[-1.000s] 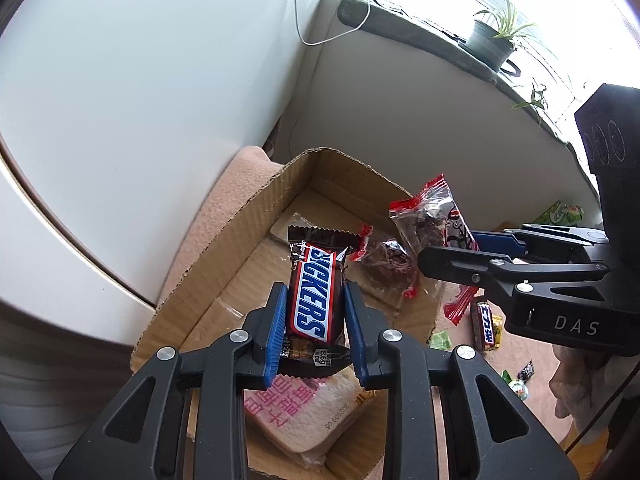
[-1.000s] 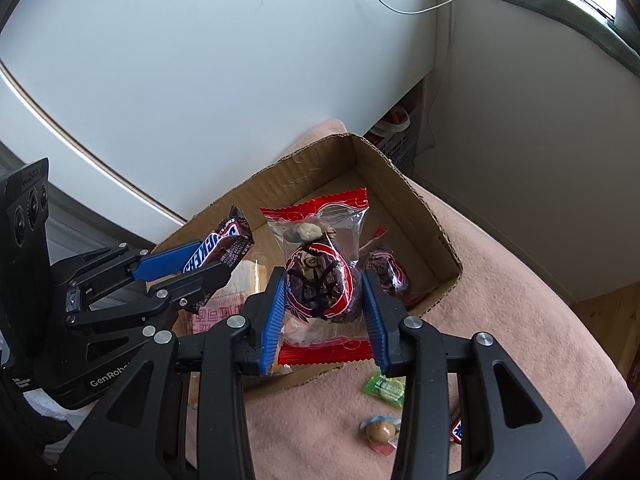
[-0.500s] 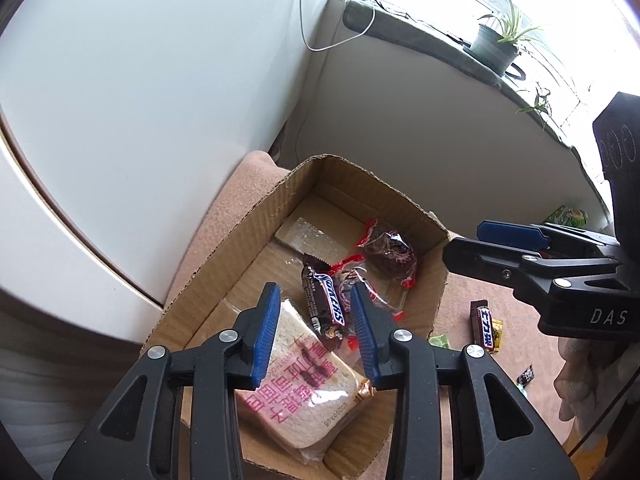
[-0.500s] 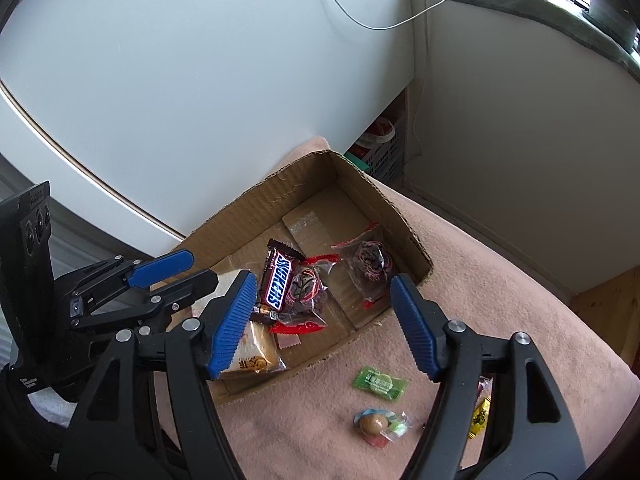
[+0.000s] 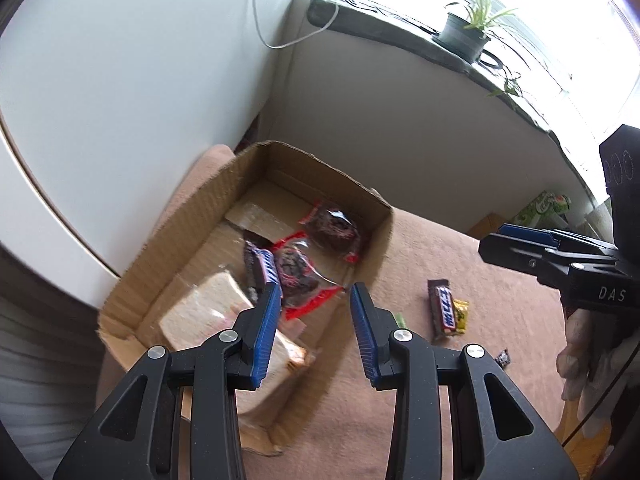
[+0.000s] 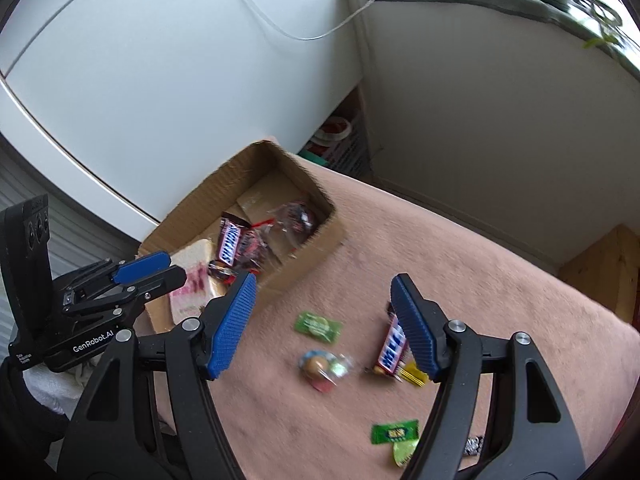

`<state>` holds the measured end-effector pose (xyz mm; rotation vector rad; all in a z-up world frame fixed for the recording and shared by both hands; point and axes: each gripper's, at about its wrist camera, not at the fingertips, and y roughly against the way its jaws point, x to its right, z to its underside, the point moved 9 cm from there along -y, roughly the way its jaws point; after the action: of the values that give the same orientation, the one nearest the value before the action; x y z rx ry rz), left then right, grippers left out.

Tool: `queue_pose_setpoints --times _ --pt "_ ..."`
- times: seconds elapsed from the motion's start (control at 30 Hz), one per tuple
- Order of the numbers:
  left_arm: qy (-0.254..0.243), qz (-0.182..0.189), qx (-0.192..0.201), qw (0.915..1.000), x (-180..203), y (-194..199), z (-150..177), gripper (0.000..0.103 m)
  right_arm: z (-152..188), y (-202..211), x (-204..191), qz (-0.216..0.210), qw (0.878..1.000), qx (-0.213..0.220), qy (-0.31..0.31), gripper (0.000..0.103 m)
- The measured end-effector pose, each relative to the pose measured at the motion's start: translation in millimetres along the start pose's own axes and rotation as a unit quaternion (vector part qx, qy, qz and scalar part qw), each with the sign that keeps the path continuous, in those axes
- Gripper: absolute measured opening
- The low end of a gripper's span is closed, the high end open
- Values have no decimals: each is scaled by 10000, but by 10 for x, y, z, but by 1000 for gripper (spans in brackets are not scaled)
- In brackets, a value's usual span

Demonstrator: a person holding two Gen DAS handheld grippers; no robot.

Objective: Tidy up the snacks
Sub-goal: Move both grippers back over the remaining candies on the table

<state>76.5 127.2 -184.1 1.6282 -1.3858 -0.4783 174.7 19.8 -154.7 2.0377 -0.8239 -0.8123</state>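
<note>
Both snacks dropped; left tool (image 5: 314, 306) and right tool (image 6: 324, 322) seemingly empty.

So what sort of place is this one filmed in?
Probably a room in a home, not a lab: a windowsill with a potted plant, a pink blanket spread as the work surface, and a cardboard box holding snacks.

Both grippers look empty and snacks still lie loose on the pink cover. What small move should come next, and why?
Probably lower the right gripper onto the Snickers bar lying on the pink cover. Its fingers stand open and empty, with that bar right beside the right one, while the cardboard box already holds a bar and the red-edged packets. The left gripper, also empty, sits over the box edge.
</note>
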Motion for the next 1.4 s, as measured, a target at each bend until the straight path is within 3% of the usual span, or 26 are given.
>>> queue_pose_setpoints --times 0.17,0.5,0.6,0.87,1.07,1.17,1.4 --pt "-148 188 -188 9995 274 -69 203 35 287 273 428 144 9992 178 -339 73" --pt "-311 479 -682 9960 679 -302 624 35 1101 503 1225 583 9903 -152 -1249 74" --pt "-329 523 -787 9950 745 -358 725 35 1388 454 1436 724 9824 -367 -1682 74" --pt "-372 612 -1101 9913 864 -552 967 35 1912 206 1545 459 9599 -762 -2660 74" --pt "-333 568 -1258 9899 848 -677 1018 35 2012 -11 1546 78 9420 -828 -3250 73" --pt "-332 514 -1293 9897 831 -740 998 35 1981 -85 1578 50 9352 -839 -3440 68" --pt "-423 430 -1396 9884 824 -911 968 35 1933 -264 1580 152 9324 -967 -3480 64"
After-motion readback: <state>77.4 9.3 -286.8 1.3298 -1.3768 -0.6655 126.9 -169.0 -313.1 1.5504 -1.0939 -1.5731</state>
